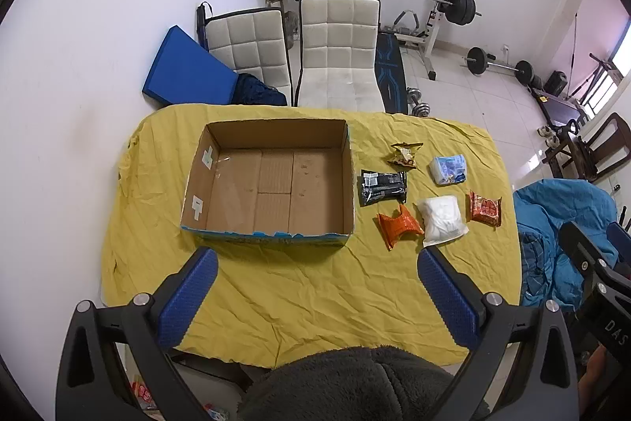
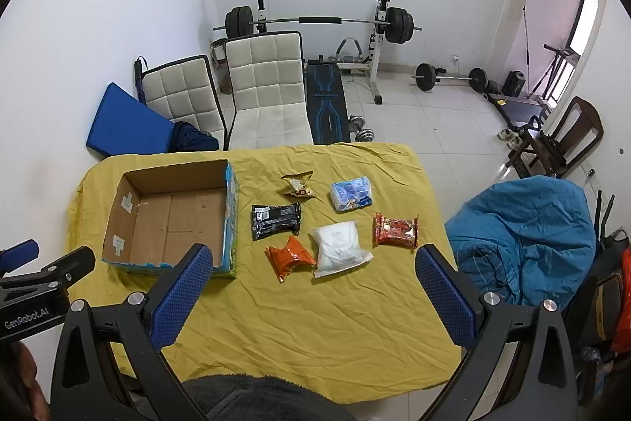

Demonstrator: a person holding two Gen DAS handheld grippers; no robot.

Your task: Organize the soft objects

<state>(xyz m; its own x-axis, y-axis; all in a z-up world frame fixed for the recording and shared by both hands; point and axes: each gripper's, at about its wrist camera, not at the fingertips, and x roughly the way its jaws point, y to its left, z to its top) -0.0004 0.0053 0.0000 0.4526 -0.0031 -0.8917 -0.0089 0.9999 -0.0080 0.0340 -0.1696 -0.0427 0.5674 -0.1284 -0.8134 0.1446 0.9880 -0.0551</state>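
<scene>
On the yellow tablecloth (image 2: 299, 322), the open cardboard box (image 1: 221, 184) sits at the left, with nothing inside. The left gripper (image 1: 315, 298) hovers before it, fingers spread apart, holding nothing. Right of the box lie six soft packets: black pouch (image 2: 276, 219), orange packet (image 2: 290, 257), crumpled snack wrapper (image 2: 298, 186), white bag (image 2: 340, 248), blue-white pack (image 2: 351, 195), red packet (image 2: 395, 230). The right gripper (image 2: 313, 296) hovers near them, fingers wide, holding nothing.

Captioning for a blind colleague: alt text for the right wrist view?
An open right gripper hovers over a yellow-clothed table holding an empty cardboard box at left and six soft packets lying beside it.
</scene>
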